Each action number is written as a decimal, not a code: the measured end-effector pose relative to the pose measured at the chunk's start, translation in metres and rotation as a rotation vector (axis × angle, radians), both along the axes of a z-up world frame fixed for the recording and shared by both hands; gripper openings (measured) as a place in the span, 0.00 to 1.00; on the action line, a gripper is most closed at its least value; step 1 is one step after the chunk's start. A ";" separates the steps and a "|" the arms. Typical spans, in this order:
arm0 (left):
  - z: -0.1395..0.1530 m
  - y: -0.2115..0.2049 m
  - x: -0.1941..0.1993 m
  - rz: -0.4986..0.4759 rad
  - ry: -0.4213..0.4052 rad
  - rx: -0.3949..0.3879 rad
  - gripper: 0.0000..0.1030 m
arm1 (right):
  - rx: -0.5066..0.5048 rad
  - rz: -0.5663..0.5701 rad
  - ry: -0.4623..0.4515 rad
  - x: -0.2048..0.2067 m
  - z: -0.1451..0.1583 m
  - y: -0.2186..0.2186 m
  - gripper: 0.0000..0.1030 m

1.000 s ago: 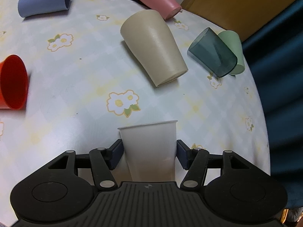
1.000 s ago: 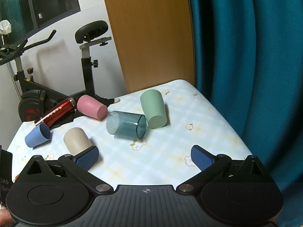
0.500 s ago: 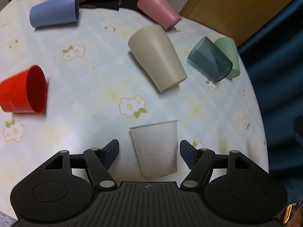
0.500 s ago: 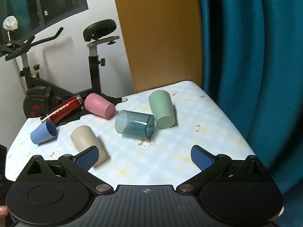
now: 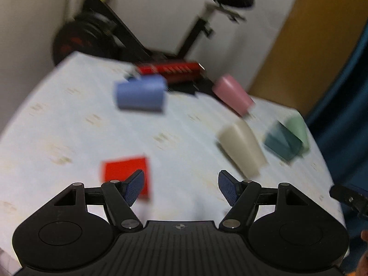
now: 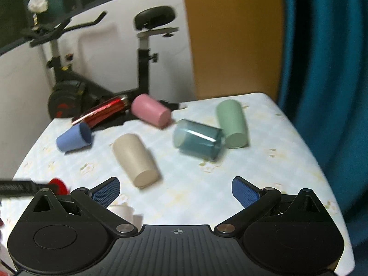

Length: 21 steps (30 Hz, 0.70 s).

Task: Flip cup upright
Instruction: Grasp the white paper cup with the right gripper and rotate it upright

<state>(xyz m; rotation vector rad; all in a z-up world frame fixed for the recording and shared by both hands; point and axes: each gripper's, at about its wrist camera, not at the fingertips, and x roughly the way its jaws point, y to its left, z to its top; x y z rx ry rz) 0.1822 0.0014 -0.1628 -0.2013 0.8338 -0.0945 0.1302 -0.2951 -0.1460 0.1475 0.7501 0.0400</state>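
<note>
Both hand-held grippers were spread apart and held nothing. The white cup (image 6: 125,211) stood on the table (image 6: 264,161) just behind the right hand-held gripper's (image 6: 176,192) left finger. The left hand-held gripper's (image 5: 181,189) view was blurred.

Your left gripper (image 5: 180,189) hung above table, jaws spread wide, nothing between blue pads (image 5: 134,189). View blurred; gripper tilted forward and level. Your right gripper (image 6: 176,193) likewise stood wide apart, pads (image 6: 245,193) bare, nothing gripped, held above surface. Part of your left gripper (image 6: 20,187) showed at far left of right gripper's view.
</note>
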 end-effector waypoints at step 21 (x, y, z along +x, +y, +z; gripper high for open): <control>0.012 0.089 -0.023 0.295 -0.088 0.032 0.71 | 0.021 0.321 0.276 0.051 -0.078 0.091 0.66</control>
